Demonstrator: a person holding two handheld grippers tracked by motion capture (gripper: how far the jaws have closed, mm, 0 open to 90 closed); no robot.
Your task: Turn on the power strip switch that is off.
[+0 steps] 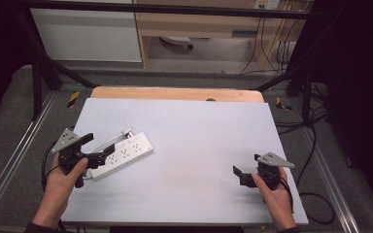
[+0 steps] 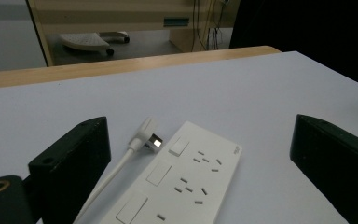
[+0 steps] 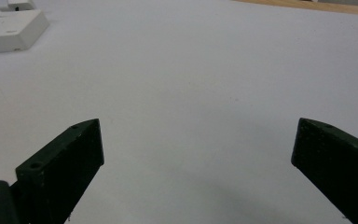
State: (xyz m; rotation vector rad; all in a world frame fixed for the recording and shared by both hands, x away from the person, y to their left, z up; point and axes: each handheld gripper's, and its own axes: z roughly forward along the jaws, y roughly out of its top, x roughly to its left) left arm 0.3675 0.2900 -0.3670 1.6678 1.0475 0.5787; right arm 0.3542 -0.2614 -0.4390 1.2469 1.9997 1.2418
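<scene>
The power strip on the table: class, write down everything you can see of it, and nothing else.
The power strip is a white, flat, oblong block, seemingly plastic, lying face up on the pale table at its left side. Its face carries rocker switches beside groups of socket slots. A white cable runs along one long side, ending in a white plug with metal pins, unplugged. The open left gripper is at the strip's near end; contact cannot be told.

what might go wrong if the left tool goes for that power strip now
1. The white cable and its plug lie right beside the power strip, between the left tool's open jaws, so a closing jaw may pinch the cable instead of the strip.
2. The strip lies flat and wide on the smooth table; the jaws could slip and push it away.
3. The right tool is far off, unable to steady it.
</scene>
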